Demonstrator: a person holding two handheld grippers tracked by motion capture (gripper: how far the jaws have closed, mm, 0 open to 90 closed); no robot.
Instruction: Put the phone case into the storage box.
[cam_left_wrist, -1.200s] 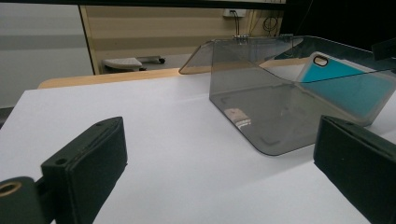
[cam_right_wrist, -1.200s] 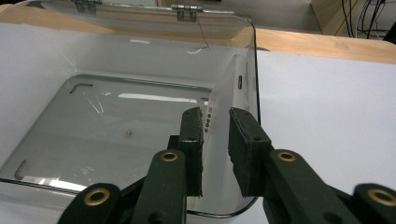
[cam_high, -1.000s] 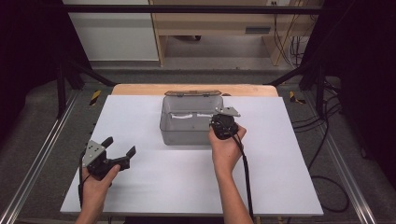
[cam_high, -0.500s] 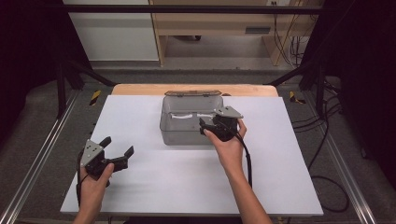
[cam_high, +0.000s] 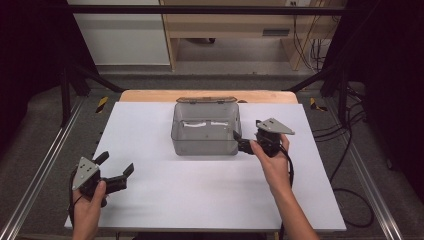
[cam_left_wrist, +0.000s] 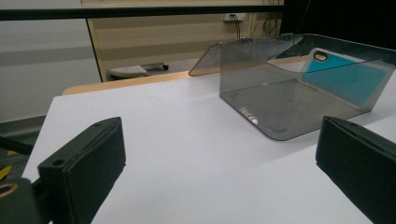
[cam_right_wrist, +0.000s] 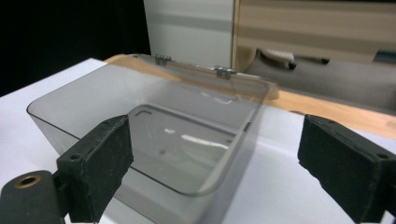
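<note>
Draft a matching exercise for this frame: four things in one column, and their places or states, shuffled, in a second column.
Things
1. clear grey box
2. box lid
3. left gripper
4. right gripper

Places or states
A. jaws open, at the box's right wall
B. swung back open behind the box, at the far table edge
C. jaws open over bare table near the front left corner
D. standing open-topped on the middle of the white table

Pairs: 1-D, 2-B, 3-C, 4-A
</note>
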